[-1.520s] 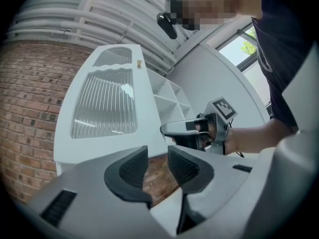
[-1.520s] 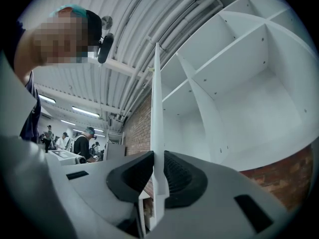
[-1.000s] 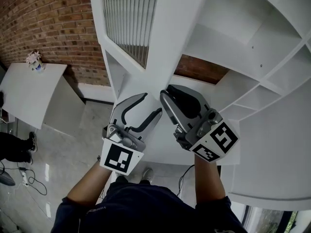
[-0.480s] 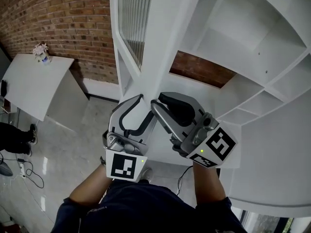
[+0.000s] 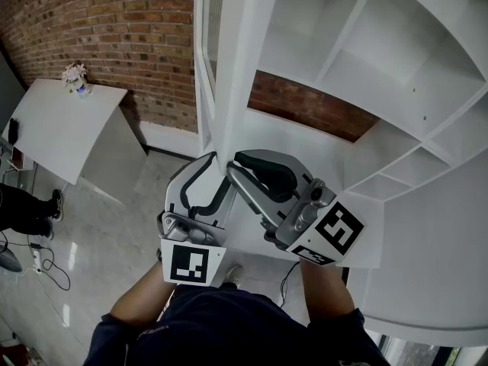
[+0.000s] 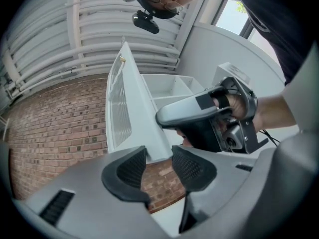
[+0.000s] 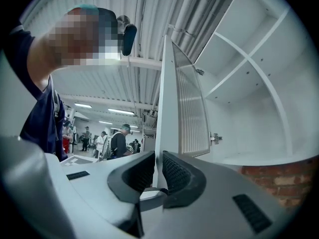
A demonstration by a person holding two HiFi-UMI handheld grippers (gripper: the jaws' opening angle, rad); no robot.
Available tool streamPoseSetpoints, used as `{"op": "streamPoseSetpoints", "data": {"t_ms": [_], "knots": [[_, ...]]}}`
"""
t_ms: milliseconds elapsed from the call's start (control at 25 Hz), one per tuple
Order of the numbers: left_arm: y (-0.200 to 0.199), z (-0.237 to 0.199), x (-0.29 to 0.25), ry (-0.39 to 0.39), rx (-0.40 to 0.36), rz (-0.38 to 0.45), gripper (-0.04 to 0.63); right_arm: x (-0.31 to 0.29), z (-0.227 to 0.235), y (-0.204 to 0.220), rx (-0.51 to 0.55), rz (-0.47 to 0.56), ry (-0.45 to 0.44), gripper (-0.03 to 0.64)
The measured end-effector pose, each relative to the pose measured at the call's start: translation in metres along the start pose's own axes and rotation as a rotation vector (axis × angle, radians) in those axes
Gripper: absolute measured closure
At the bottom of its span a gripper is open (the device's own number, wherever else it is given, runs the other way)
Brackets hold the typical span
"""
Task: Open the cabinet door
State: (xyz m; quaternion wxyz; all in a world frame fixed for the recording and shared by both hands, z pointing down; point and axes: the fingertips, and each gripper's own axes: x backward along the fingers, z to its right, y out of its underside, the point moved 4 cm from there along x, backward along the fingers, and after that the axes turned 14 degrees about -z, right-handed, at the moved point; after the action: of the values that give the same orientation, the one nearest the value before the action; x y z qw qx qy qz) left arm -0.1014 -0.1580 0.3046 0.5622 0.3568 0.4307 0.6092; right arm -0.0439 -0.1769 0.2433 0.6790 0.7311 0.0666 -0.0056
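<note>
The white cabinet door (image 5: 238,67) with its ribbed glass panel (image 5: 214,21) stands swung out, nearly edge-on in the head view. My right gripper (image 5: 235,166) holds the door's free edge (image 7: 167,108). Its jaws are closing, and both pads (image 7: 175,176) press on the edge. My left gripper (image 5: 217,170) sits just left of it, with its jaws closing. The door's lower corner (image 6: 155,151) lies between its pads (image 6: 130,168) with a gap on each side. Behind the door, the cabinet's white shelves (image 5: 358,75) are bare.
A brick wall (image 5: 114,29) runs behind the cabinet. A white table (image 5: 53,128) with a small flower pot (image 5: 75,76) stands at the left. A person's legs (image 5: 30,208) and cables (image 5: 38,269) are on the floor. Several people (image 7: 117,141) stand far off.
The door has swung further out, from showing its glass face to nearly edge-on. Both grippers have moved along with its lower edge, staying side by side.
</note>
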Motion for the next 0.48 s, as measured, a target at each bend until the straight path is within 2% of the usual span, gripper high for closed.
{"op": "streamPoseSetpoints", "data": {"t_ms": [160,480], "knots": [[0.003,-0.005,0.007,-0.022,0.011,-0.010,0.440,-0.003,-0.007,-0.001,-0.004,0.006,-0.023,0.552],[0.008,-0.016,0.013,-0.034,0.012,-0.022,0.449,0.007,0.002,0.010,-0.111,0.048,0.004,0.552]]}}
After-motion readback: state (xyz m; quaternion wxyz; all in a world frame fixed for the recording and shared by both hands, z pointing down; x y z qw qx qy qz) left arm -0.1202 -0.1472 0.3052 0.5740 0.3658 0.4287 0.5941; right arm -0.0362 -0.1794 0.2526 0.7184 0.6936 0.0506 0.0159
